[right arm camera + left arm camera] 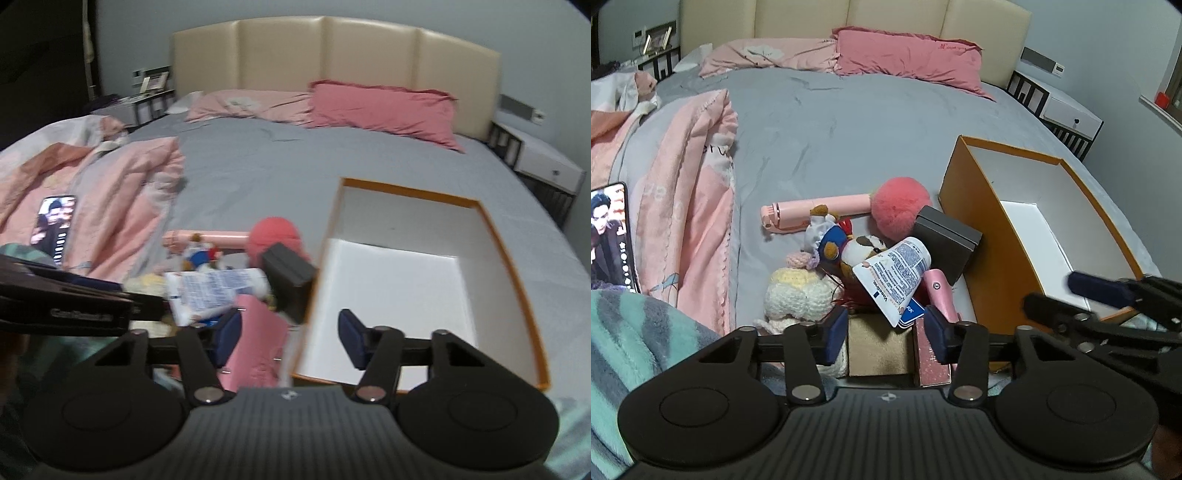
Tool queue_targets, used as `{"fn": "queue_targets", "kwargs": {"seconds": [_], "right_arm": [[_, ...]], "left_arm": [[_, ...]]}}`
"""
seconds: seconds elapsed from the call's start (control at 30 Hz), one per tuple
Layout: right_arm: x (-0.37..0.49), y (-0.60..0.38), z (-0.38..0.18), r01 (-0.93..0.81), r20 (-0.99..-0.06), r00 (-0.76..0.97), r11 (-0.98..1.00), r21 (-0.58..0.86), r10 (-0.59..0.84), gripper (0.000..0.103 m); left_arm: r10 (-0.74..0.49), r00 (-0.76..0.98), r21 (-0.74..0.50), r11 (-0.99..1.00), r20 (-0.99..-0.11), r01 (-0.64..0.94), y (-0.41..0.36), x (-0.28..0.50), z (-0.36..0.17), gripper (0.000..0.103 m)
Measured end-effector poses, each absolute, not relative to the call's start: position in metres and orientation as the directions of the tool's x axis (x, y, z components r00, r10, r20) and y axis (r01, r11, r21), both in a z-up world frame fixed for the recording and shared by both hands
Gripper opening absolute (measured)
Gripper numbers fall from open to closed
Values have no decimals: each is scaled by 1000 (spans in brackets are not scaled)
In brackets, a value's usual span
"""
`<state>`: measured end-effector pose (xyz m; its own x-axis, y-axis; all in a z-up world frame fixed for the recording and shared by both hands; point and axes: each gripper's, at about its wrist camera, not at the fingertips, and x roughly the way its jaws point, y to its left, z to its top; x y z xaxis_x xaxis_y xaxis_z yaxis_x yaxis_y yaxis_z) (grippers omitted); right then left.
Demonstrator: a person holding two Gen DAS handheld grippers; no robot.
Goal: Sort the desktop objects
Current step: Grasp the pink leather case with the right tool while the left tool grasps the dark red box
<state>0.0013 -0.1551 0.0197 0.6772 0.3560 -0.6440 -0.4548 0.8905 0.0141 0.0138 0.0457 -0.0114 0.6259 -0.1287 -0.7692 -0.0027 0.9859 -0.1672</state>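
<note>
The left gripper (885,334) is hovering with jaws apart, gripping nothing, over a tan box (879,349) in the clutter pile. The right gripper (289,341) is hanging parted and empty across the near wall of the orange box (513,258). Beyond, the Vaseline tube (892,275) is leaning on toys beside a dark grey box (947,242) and red pompom (899,206).

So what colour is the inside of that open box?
White inside the box, orange outside; right wrist view shows it best.

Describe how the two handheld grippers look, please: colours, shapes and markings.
Both the left gripper and the right gripper are matte black, with a ribbed body, two round discs, silver rivets, and dark blue fingertip pads. A small white emblem sits centrally. No cables show.
</note>
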Motion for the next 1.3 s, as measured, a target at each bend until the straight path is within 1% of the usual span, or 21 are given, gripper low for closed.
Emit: {"fn": "queue_targets", "kwargs": {"seconds": [0.03,0.1,0.17,0.27,0.47,0.6,0.73,0.77,0.97,1.17,1.2,1.23,1.27,1.3], "right_arm": [[2,-150,19,-473,-649,665,881,18,370,47],[2,-141,16,-505,-662,642,863,17,388,42],[1,-131,11,-537,-679,621,844,-6,390,34],[-4,-121,1,-582,-704,602,811,-64,376,30],[-15,-110,-19,-674,-738,587,706,-219,332,29],[-12,-111,-30,-694,-761,570,678,-244,310,29],[-3,-120,-35,-667,-771,576,701,-252,271,25],[0,-122,-35,-658,-771,580,709,-254,263,18],[8,-130,-34,-646,-759,599,714,-270,255,0],[25,-139,-35,-583,-748,632,760,-287,203,0],[27,-141,-35,-580,-748,632,765,-281,204,1],[27,-142,-33,-584,-750,625,768,-264,217,7],[26,-142,-32,-591,-751,618,768,-247,235,18],[23,-141,-32,-603,-750,611,762,-235,252,25]], "left_arm": [[-136,622,-174,985,-771,-1,47,15,-12,43],[-143,612,-182,983,-778,-1,49,16,-14,42],[-147,603,-182,983,-784,2,50,16,-17,42],[-162,585,-191,982,-795,12,50,18,-22,42],[-184,570,-206,978,-801,25,51,20,-27,42],[-192,568,-215,976,-800,26,53,19,-27,42],[-191,567,-218,976,-801,21,56,19,-27,42],[-191,567,-218,976,-801,20,56,19,-27,42],[-193,561,-217,976,-805,25,55,23,-28,42],[-188,556,-211,977,-810,24,55,25,-30,42],[-188,555,-210,977,-811,25,54,26,-30,42],[-188,553,-209,978,-812,26,54,26,-31,42],[-188,550,-208,978,-814,27,53,27,-32,42],[-188,547,-206,978,-816,29,52,28,-33,42]]}}
